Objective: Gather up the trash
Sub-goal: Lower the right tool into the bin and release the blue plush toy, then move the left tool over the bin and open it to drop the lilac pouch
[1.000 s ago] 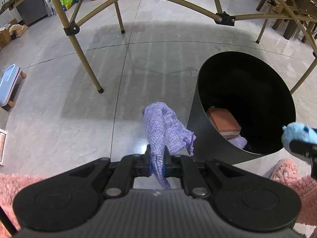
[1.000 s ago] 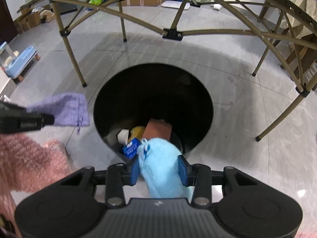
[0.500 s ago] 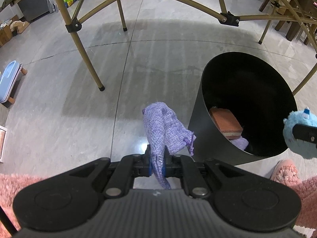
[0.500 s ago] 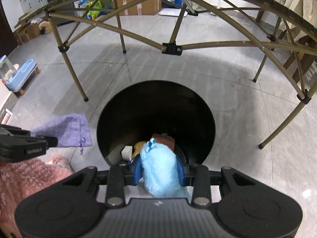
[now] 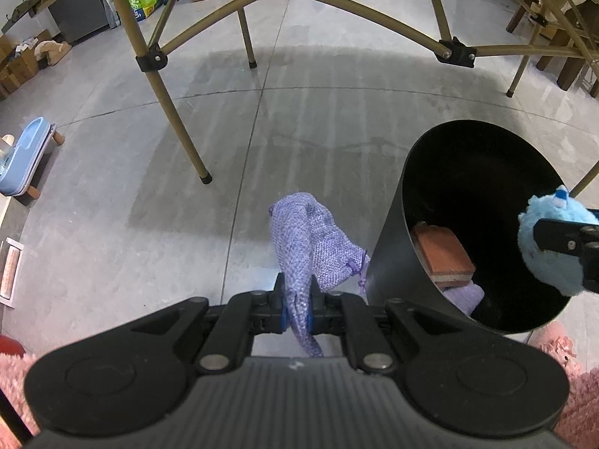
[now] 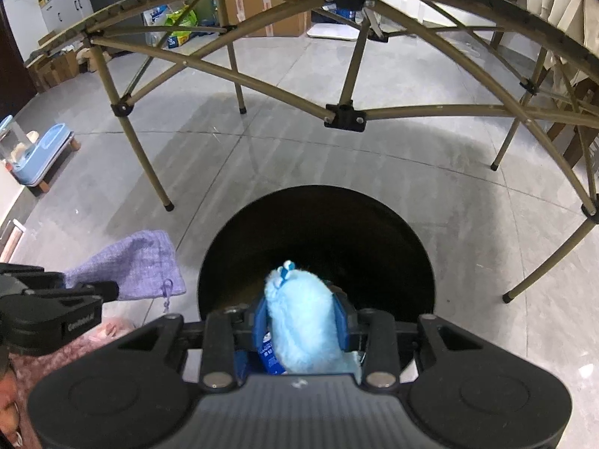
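Currently both grippers carry soft trash at the bin. Left gripper (image 5: pixel 297 305): jaws fully closed on a purple knit pouch (image 5: pixel 312 241), pinched at one edge so that most of the fabric stands free beyond the fingers, a tail hanging below, drawstring dangling at about 4 o'clock. Right gripper (image 6: pixel 301 323): pads pressed into both flanks of a fluffy blue pouch (image 6: pixel 299 321), its small drawstring tuft at 12 o'clock.

Position: blue pouch sits over the mouth of the black bin (image 6: pixel 423 262), near the rim closest to the camera. Purple pouch hangs outside the bin, just beside its outer wall, at roughly 9 o'clock from the opening in the right wrist view.

Bin contents visible from the left wrist: an orange sponge (image 5: pixel 443 252) and a pale purple item (image 5: pixel 464 295) below it; the rest is dark.

Handling judgement: both pouches look light, limp and compressible, not fragile. Fabric gives good friction, so slipping seems unlikely; the drawstring could snag on a pad at release. Mid-body pinch suits the blue one. The purple one must clear the rim first.

Surroundings: tan folding-table legs (image 5: pixel 176 112) at 11 o'clock on grey floor (image 5: pixel 112 205).
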